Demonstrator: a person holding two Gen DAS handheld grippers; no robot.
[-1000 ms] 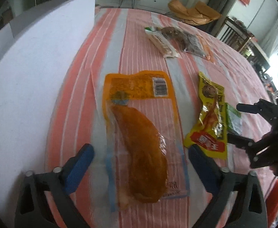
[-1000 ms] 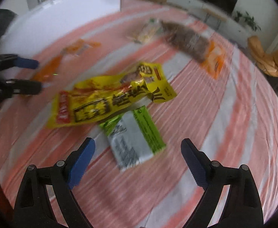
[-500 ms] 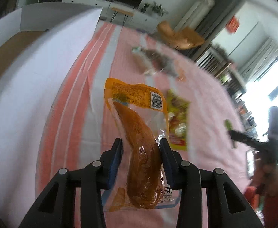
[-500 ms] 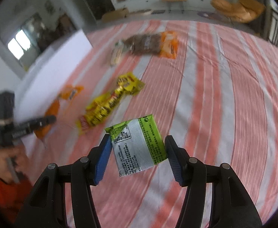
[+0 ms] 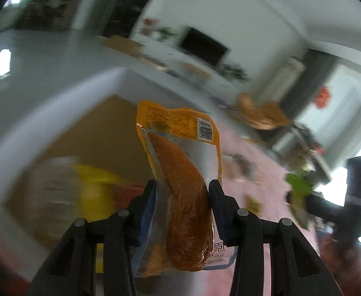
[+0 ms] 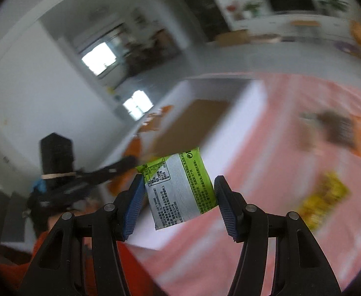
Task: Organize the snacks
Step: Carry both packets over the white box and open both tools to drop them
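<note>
My left gripper (image 5: pixel 181 204) is shut on an orange packet with a brown meat piece (image 5: pixel 183 180) and holds it in the air over the open white box (image 5: pixel 64 113), whose brown inside shows blurred yellow packets (image 5: pixel 94 187). My right gripper (image 6: pixel 178 194) is shut on a green and silver sachet (image 6: pixel 180 187), held in the air near the same box (image 6: pixel 232 128). The left gripper with its orange packet shows at the left of the right wrist view (image 6: pixel 89 177). The right gripper and green sachet show at the right of the left wrist view (image 5: pixel 301 197).
A yellow packet (image 6: pixel 326 197) and a brown and orange packet (image 6: pixel 340 133) lie on the pink striped tablecloth (image 6: pixel 291 98). The room behind holds a TV unit (image 5: pixel 202 46) and chairs. Both views are motion-blurred.
Both grippers closed on their packets, lifted them off the table and carried them toward the white box. The left one now hangs over the box's inside.
</note>
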